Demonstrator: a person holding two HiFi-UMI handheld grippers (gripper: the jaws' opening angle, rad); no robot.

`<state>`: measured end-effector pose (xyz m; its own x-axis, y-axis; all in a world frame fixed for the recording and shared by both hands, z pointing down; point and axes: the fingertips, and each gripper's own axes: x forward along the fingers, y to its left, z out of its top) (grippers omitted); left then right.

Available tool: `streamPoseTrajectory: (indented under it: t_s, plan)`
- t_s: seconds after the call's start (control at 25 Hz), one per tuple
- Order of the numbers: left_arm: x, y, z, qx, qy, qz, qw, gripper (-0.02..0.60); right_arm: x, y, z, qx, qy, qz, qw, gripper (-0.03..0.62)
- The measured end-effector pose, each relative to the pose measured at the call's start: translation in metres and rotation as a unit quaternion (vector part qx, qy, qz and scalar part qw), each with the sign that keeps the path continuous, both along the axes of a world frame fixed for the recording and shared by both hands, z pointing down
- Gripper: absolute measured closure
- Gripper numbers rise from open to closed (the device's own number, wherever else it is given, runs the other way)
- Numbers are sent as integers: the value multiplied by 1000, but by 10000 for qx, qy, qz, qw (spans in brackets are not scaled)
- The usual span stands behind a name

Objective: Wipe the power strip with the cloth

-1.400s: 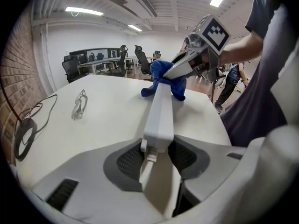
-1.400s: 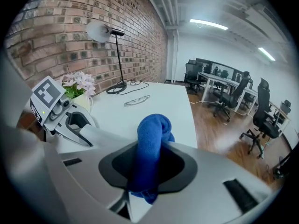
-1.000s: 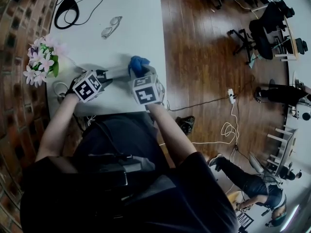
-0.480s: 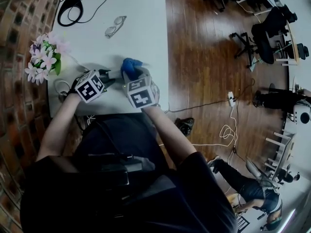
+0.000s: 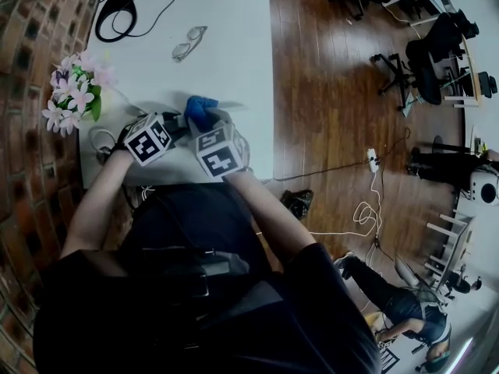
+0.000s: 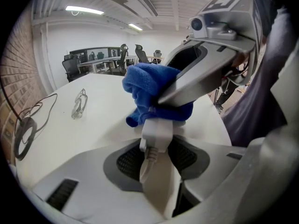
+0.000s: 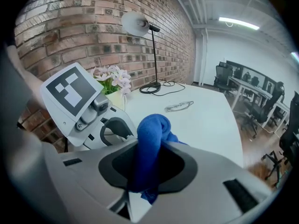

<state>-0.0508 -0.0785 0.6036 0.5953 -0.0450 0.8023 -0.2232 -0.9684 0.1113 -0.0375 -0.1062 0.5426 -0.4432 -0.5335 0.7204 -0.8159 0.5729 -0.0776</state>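
The left gripper [image 6: 156, 155] is clamping its fingers on the cord end of the white power strip [image 6: 157, 130]. The power strip is lying on the table [image 5: 226, 37] and extending away past the fingertips. The right gripper [image 7: 148, 169] is clenching its fingers on the blue cloth [image 7: 152, 127]. The cloth is resting on the power strip just beyond the left fingers. A pair of glasses [image 5: 187, 44] is lying well beyond both sets of fingers.
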Motion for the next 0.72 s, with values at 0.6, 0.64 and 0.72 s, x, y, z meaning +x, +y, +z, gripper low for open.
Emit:
streamPoseTrajectory:
  t_s: [0.6,0.64,0.72]
  plan:
    - [2,-1,-1,21,50,19,10000,407,-23,-1,-1,-164,-171,-122,9996,513]
    - [1,-1,-1,15,37,17,10000,407,-25,-1,-1,-171,-187,-126,9996,513]
    - [1,-1,-2,2,27,18,10000,407,-28,0,-1,-192,-214,-132,9995,513]
